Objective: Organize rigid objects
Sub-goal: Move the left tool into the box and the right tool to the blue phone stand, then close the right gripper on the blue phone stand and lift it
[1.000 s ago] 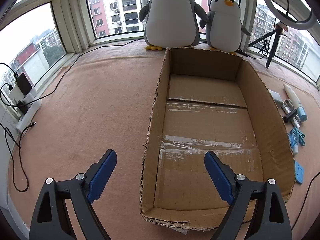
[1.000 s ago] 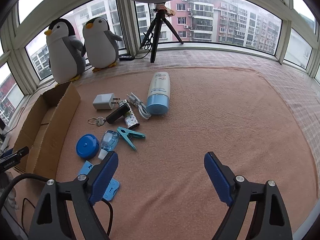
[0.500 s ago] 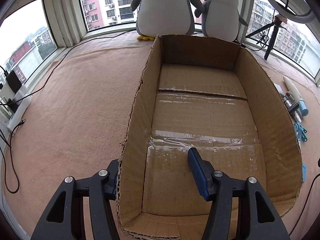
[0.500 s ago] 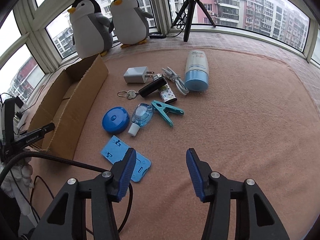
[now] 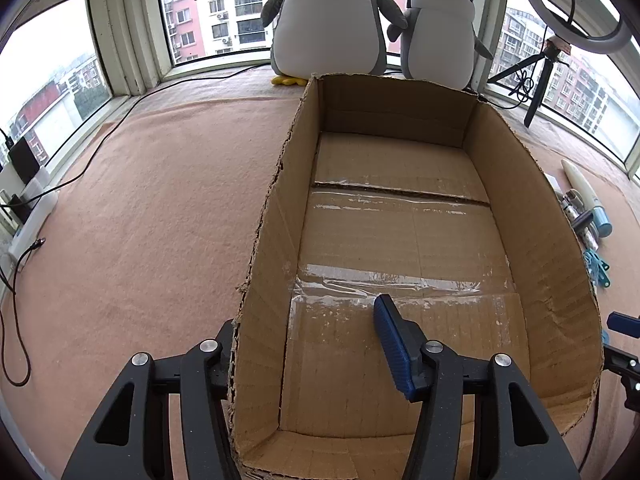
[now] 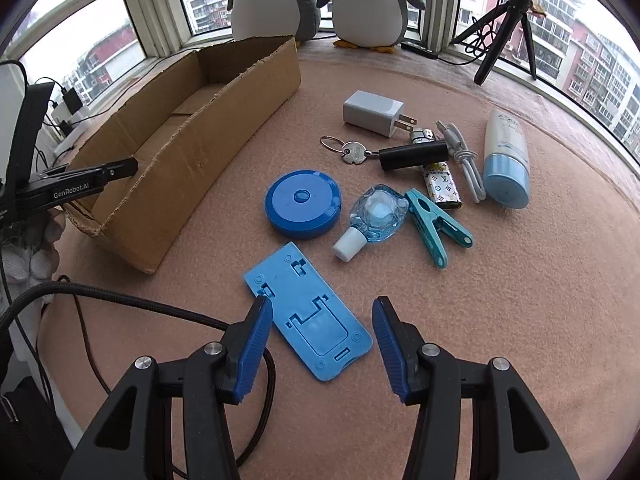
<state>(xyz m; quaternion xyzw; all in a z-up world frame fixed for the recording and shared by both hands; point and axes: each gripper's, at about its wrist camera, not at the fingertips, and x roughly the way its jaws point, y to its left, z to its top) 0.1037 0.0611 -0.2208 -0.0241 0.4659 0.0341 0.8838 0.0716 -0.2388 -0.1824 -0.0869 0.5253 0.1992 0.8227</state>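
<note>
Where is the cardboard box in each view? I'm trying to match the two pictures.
Left wrist: the box fills centre and right, open and empty; the left claw straddles its left wall.
Right wrist: the box lies upper left, running away toward the window; the left claw shows at its near end.
Shared landmark: the two penguins stand just behind the box's far end in both.
</note>
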